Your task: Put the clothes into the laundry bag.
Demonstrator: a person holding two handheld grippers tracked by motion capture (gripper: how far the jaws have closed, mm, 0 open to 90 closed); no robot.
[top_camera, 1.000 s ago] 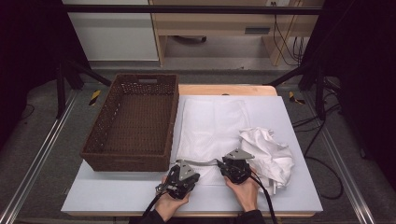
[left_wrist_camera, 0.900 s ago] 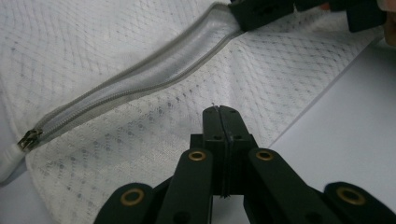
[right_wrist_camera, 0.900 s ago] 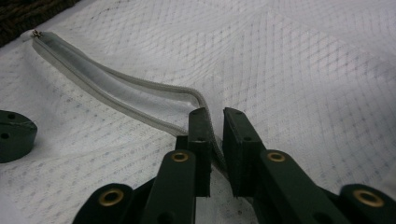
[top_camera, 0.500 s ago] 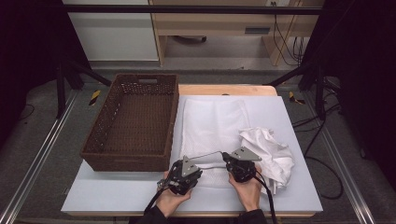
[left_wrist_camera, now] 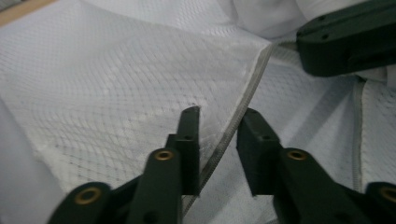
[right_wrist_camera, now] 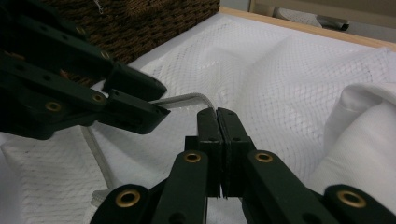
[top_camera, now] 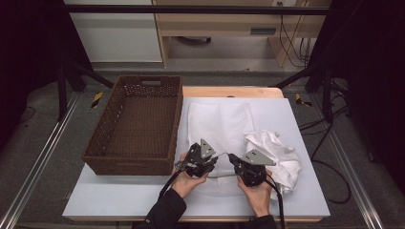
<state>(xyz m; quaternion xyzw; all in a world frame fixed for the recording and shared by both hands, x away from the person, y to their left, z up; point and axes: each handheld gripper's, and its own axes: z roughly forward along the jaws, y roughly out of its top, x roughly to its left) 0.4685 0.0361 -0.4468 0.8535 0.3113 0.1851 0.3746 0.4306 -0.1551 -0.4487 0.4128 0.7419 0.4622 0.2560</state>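
Mesh bag: a white net bag lies flat on the white table top, in the middle of the high view, just right of the basket. Its near edge, with a thick sewn hem, is lifted between the two grippers in the lower middle of that view.
Left gripper: in the left gripper view the jaws stand a little apart and have just been opening. The hem runs up between them, against the left jaw; the right jaw does not press on it.
Right gripper: in the right gripper view the two jaws are pressed together, and the hem comes out from their tips toward the left, so it is pinched there.
Hands: the left hand and the right hand enter from the bottom edge of the high view. The left forearm wears a dark sleeve.
White cloth: a crumpled white cloth lies on the right part of the bag, just beside the right gripper.
Basket: a dark brown woven basket with a handle hole stands in the left half of the high view, touching the bag's left edge.
Table: white top over a wooden board, whose edge shows at the far side.
Writing: no brand, label or text can be read in any view.
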